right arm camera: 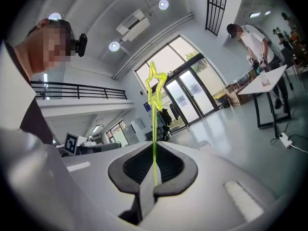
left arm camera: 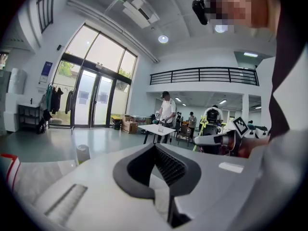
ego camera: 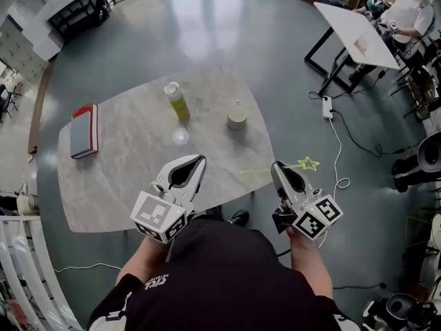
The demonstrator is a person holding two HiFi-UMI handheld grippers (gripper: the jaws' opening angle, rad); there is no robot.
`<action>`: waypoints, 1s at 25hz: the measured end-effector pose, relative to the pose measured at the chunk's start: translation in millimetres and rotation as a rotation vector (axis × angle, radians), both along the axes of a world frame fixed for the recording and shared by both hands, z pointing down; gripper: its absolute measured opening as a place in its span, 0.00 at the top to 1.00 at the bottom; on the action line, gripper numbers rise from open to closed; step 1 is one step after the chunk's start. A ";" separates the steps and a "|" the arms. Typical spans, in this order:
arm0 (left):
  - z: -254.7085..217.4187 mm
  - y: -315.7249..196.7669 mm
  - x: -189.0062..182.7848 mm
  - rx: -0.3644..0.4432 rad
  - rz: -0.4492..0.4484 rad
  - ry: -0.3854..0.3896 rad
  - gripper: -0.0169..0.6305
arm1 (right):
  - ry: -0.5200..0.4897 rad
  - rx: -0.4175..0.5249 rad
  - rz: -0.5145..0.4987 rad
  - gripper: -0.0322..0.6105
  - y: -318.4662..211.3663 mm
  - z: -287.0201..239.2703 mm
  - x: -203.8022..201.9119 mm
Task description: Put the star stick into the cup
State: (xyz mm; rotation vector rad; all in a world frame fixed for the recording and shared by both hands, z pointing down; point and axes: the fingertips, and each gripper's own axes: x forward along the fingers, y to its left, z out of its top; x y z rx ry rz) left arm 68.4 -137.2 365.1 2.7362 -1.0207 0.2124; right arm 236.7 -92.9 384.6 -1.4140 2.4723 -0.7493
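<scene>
Your right hand-held gripper (ego camera: 278,168) is clamped on the star stick (ego camera: 304,165). In the right gripper view the jaws are pressed together on the thin yellow-green shaft (right arm camera: 154,143), and the star rises above them toward 12 o'clock. In the head view the stick lies crosswise to that gripper. Its star end points to 3 o'clock over the grey floor (ego camera: 289,67), and its bare end reaches toward 9 o'clock, over the near edge of the tabletop (ego camera: 124,185).

Your left hand-held gripper (ego camera: 198,163) has its jaws together with nothing between them, as the left gripper view shows (left arm camera: 162,196). It hangs over the tabletop's near edge, at 9 o'clock of your right one and apart from it.

The pale cup (ego camera: 236,115) stands upright on the tabletop at about 11 o'clock from your right gripper, well apart from the stick. A yellow-green bottle (ego camera: 176,101) stands at 9 o'clock of the cup. A small clear round thing (ego camera: 180,136) sits just at 6 o'clock of the bottle, but I cannot tell what it is. A red-and-grey book (ego camera: 84,131) lies flat near the tabletop's 9 o'clock end.
</scene>
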 end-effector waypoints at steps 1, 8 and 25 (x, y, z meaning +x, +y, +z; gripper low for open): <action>0.3 -6.2 -3.0 0.001 -0.001 0.001 0.97 | 0.006 0.002 -0.002 0.90 -6.9 -2.5 -3.6; 1.6 -42.5 -13.5 0.037 0.035 0.032 0.97 | 0.068 -0.015 0.023 0.90 -54.2 -3.3 -16.8; 38.6 -116.2 15.7 -0.008 -0.056 0.015 0.97 | 0.140 -0.067 -0.080 0.90 -176.7 29.3 8.2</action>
